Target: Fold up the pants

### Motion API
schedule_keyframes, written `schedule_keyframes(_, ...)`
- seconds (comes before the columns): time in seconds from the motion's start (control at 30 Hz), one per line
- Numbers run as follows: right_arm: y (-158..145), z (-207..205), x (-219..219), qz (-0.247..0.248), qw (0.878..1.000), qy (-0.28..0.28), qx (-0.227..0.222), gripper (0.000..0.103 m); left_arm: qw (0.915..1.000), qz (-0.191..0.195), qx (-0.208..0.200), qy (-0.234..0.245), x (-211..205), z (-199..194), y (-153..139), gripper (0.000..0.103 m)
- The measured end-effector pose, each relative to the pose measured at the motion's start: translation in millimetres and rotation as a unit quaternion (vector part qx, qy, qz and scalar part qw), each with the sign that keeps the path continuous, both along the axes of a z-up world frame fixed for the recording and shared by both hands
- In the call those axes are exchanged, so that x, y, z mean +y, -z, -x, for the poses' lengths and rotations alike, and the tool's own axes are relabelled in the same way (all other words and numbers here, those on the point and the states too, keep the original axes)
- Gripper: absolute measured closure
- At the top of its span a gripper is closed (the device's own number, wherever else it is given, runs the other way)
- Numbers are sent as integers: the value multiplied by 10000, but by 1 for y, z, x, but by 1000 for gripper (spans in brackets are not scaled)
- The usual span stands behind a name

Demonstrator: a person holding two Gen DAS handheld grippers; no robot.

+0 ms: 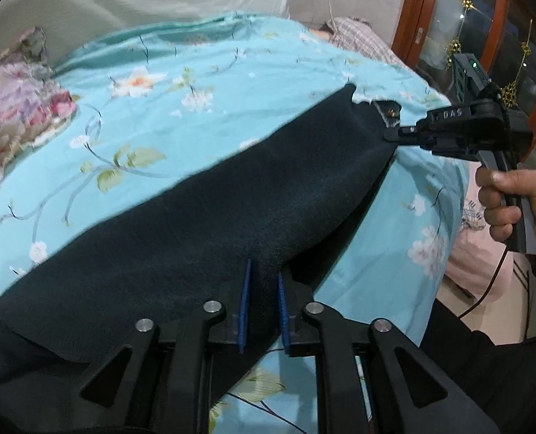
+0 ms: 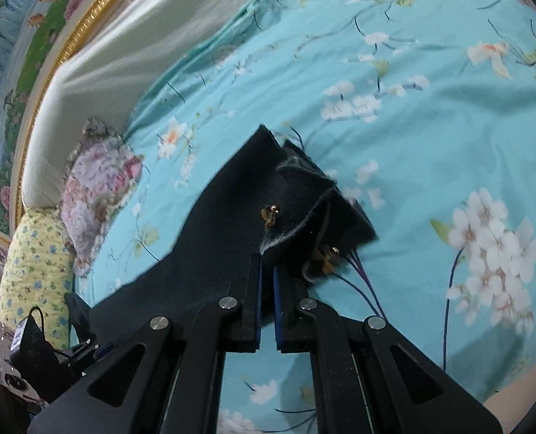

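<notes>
On the far left, a floral pillow (image 1: 18,108) is seen at the head of the turquoise flowered bedsheet (image 1: 195,54), well clear of the work. The dark pants (image 1: 231,202) are stretched in a long band across the sheet, from the lower left up toward the right.

At the near edge of that band the left gripper (image 1: 264,303) is found with its blue pads (image 1: 245,303) slightly parted; cloth lies between them, but a gap is visible on each side, so no firm pinch is judged to be made. If the pants are pulled from here, this edge is likely to slip free and the layers could be dragged out of line.

Further right, the waistband corner is pinched by the right gripper (image 1: 394,133), its jaws pressed together on the cloth, with a hand (image 1: 514,202) around the handle. In the right wrist view the pants (image 2: 202,253) are shown loosely bunched beyond the right gripper (image 2: 267,289), with loose cords and small metal fittings hanging by the waist. These could be caught under a fold, and a lump or a skewed crease would be caused.
</notes>
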State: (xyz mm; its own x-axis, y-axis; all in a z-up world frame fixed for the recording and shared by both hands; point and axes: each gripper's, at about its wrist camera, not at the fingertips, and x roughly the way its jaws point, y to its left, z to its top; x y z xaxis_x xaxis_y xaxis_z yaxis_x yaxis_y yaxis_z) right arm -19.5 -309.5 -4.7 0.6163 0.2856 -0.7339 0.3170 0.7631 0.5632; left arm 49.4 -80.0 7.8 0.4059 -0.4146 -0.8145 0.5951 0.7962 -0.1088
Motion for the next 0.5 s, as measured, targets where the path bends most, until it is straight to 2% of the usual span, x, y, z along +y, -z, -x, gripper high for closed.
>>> schedule_keyframes(0.13,10,0,-1,-88,9998,99,151,94,9999,-159,46,34,-2,7,9,71)
schedule_keyframes(0.2,8,1,0,-50,9998,84,198,90,9999,-101,32,-40,2,12,7,58)
schedule_keyframes(0.27,2,4,1,37,9998,87,163,81,9998,13,18,-219,11,13,3,58)
schedule_keyframes(0.3,-3,6,1,100,9998,109,98,67,9992,87,36,-390,19,13,1,57)
schedule_keyframes(0.33,-9,10,1,230,9996,171,7,47,9985,145,51,-518,25,13,0,56)
schedule_keyframes(0.37,-15,13,2,354,9991,234,-72,40,9975,235,71,-666,33,13,-2,55)
schedule_keyframes(0.43,-29,19,5,574,9973,292,-348,37,9940,438,114,-996,52,13,-8,52)
schedule_keyframes(0.5,-39,21,12,698,9959,222,-537,37,9890,534,111,-1372,69,12,-14,37)
